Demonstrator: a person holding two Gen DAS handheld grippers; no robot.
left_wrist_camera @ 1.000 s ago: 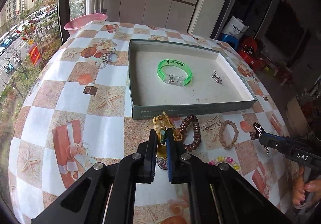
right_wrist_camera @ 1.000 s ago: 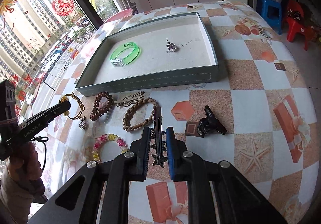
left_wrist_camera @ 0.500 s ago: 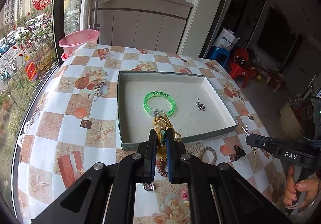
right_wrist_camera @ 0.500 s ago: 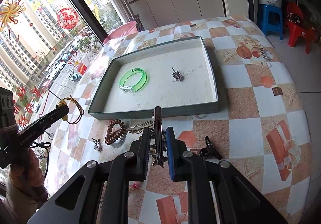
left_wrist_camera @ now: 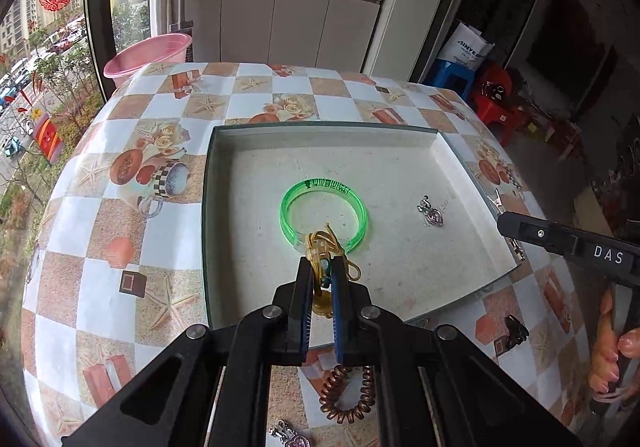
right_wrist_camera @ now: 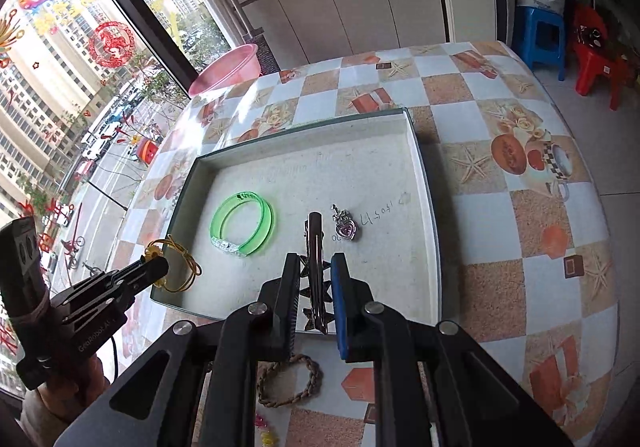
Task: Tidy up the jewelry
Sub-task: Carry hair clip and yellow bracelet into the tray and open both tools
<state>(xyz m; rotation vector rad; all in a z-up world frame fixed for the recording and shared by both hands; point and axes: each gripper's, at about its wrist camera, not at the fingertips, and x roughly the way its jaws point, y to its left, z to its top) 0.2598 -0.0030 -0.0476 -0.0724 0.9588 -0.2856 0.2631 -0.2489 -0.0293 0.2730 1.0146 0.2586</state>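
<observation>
My left gripper is shut on a gold cord bracelet and holds it above the near part of the grey tray, just before the green bangle. My right gripper is shut on a silver star hair clip, raised over the tray's near edge. A purple heart pendant lies in the tray beside the bangle. The left gripper also shows in the right wrist view.
On the checkered table before the tray lie a copper coil hair tie, a braided brown bracelet, a black claw clip and a small charm. A pink basin stands at the far table edge by the window.
Both grippers have risen and moved forward from the table's front rows to above the tray, each still carrying its piece.
</observation>
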